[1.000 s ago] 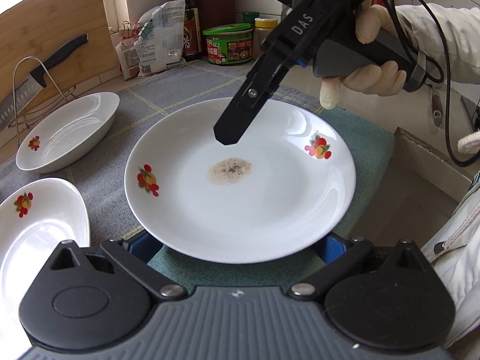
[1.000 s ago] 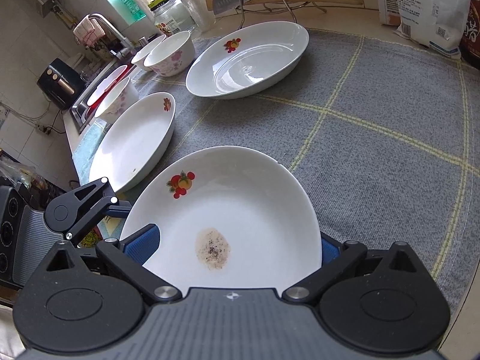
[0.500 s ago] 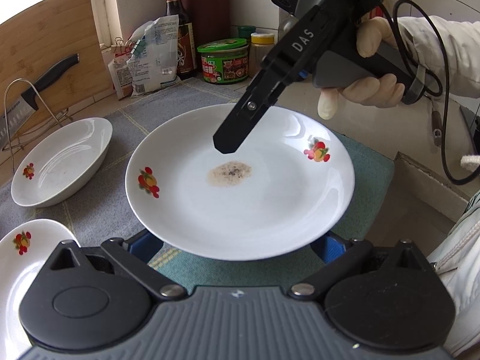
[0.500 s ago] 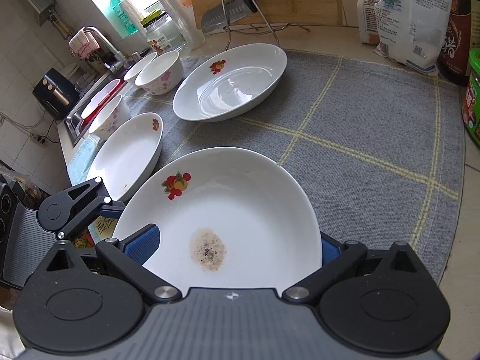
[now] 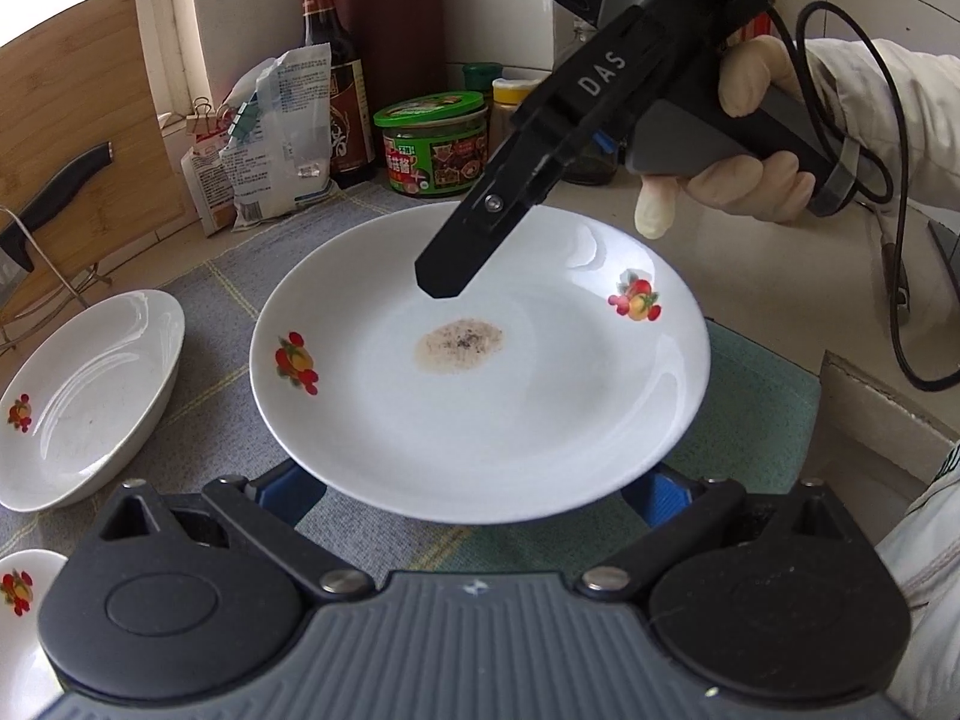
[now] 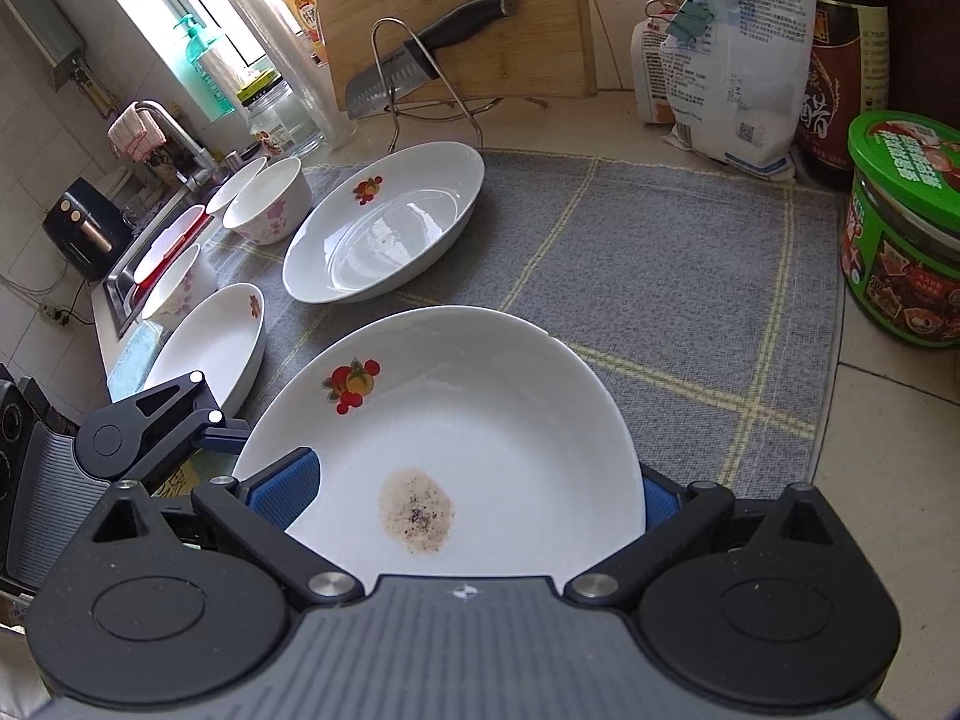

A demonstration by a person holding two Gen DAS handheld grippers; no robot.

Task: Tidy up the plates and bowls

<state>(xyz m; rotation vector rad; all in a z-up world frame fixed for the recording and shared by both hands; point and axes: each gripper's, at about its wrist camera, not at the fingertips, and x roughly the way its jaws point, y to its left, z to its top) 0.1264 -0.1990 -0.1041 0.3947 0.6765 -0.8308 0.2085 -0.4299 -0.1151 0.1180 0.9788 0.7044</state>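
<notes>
A white plate (image 5: 480, 372) with fruit prints and a brown speckled stain is held in the air between both grippers. It also shows in the right wrist view (image 6: 468, 444). My left gripper (image 5: 474, 495) has its blue pads at the plate's near rim, seemingly shut on it. My right gripper (image 6: 462, 498) grips the opposite rim, one finger (image 5: 474, 240) lying over the plate. Two oval white dishes (image 6: 384, 222) (image 6: 210, 348) and several flowered bowls (image 6: 270, 201) sit on the grey mat (image 6: 660, 276).
A cutting board (image 6: 456, 18) and a knife on a wire rack (image 6: 420, 69) stand behind the mat. A bag (image 6: 732, 60), a sauce bottle (image 5: 333, 72) and a green jar (image 6: 900, 228) stand at the back. The sink (image 6: 162, 252) lies far left.
The plate has risen with both grippers and moved right. The oval dishes on the mat have slid lower and leftward in the left wrist view.
</notes>
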